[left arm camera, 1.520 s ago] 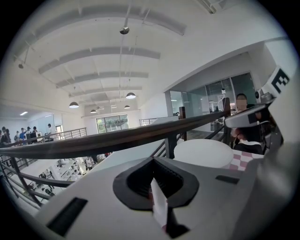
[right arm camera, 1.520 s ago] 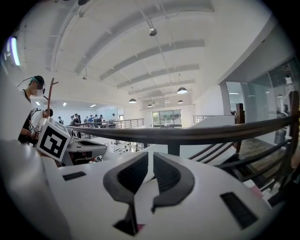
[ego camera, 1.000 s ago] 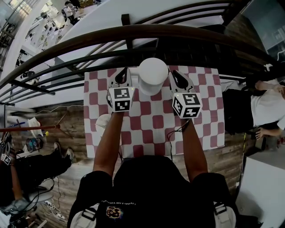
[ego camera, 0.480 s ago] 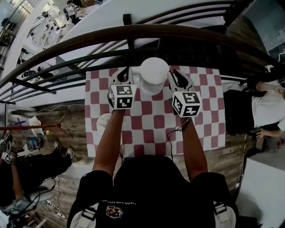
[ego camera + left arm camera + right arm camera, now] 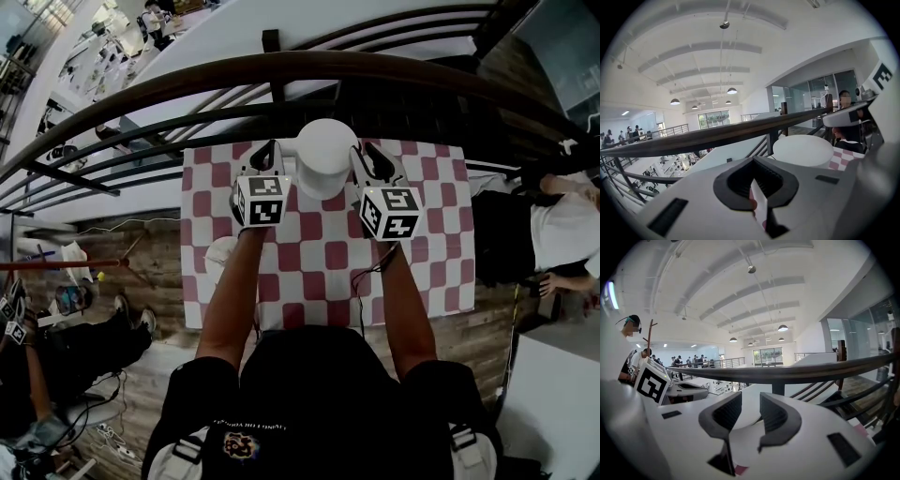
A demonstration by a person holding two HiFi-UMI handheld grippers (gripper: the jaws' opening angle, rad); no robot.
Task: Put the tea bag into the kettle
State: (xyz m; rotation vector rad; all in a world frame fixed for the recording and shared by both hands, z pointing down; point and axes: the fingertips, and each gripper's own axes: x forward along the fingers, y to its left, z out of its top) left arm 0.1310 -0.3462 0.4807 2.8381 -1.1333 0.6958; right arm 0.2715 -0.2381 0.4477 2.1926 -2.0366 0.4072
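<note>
**A:** How do the jaws of the right gripper (image 5: pixel 749 403) stand?

**B:** Apart and opening. Nothing is pressed between them, and only a white surface shows through the gap.

**A:** And the left gripper (image 5: pixel 754 160)?

**B:** Its tips meet, so it is closed. A narrow white strip with pink patches shows in the slit behind them. I cannot tell whether that is cloth seen below or something pinched.

**A:** The arms?

**B:** The left forearm (image 5: pixel 230 291) and right forearm (image 5: pixel 405 300) reach straight forward, roughly parallel. Both grippers point away from the person.

**A:** Where is the kettle?

**B:** The white kettle (image 5: pixel 323 157) stands between the two grippers near the table's far edge, with each gripper's tip just beside its flank. I cannot make out the tea bag in any view.

**A:** Room to move?

**B:** The red-and-white checked cloth (image 5: pixel 436 234) lies bare between the arms and out to the right. A dark railing (image 5: pixel 281 70) curves just past the far edge, close behind the kettle. A white round object (image 5: pixel 218 258) sits at the left edge, partly under the left forearm. A seated person (image 5: pixel 562 225) is beyond the right edge, well apart.
</note>
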